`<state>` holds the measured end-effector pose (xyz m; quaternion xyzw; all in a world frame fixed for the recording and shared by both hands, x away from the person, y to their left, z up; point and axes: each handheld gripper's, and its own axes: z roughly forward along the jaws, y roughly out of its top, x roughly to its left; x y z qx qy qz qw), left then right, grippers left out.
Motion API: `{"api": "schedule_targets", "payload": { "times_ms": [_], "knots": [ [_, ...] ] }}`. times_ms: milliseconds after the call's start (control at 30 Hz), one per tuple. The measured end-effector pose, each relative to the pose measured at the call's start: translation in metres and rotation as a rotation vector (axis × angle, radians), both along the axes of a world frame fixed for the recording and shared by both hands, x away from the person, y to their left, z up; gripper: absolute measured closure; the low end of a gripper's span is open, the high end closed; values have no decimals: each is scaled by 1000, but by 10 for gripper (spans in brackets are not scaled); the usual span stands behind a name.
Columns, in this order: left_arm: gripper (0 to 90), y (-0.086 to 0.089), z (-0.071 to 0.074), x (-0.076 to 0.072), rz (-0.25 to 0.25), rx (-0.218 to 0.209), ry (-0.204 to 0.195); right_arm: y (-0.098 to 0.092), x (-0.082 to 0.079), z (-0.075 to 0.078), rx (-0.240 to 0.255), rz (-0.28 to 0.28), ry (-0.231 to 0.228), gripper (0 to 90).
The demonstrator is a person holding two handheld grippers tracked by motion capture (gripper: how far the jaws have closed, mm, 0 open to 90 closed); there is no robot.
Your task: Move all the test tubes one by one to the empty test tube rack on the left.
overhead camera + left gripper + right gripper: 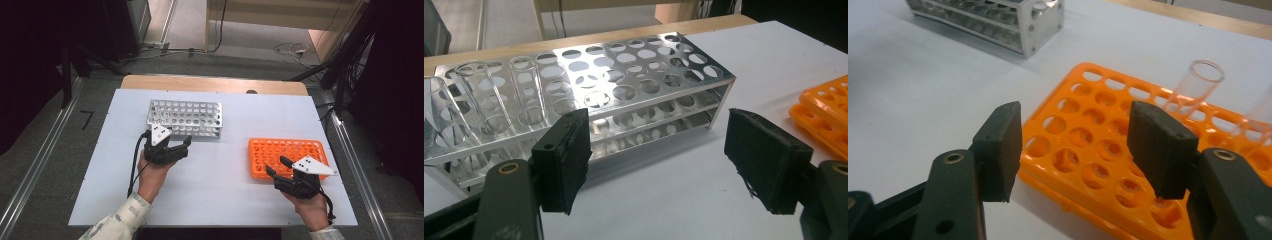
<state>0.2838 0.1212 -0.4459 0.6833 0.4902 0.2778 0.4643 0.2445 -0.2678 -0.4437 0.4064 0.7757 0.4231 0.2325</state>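
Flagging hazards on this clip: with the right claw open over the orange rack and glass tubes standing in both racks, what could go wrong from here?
1. The right claw hangs open over the orange rack, short of the clear tube; closing off-centre could tip the tube.
2. The rack is light plastic and may lift or slide when a tube is pulled.
3. The left claw sits near the metal rack; a bump could rattle its tubes.

No readable text, label, brand, number or sign appears in any view. The metal rack, the orange rack, the white table top and the black gripper jaws carry no legible lettering. A dark mark on the floor left of the table resembles a "7" but cannot be read for certain.
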Motion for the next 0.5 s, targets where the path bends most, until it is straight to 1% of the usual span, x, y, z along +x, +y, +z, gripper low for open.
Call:
{"api": "schedule_targets", "payload": {
  "times_ms": [167,500],
  "knots": [
    [238,0,0,0,1,1,6,-8,3,-3,-4,-29,0,376],
    [236,-1,-1,1,0,6,13,-16,10,-8,-9,-79,10,391]
  ]
}}
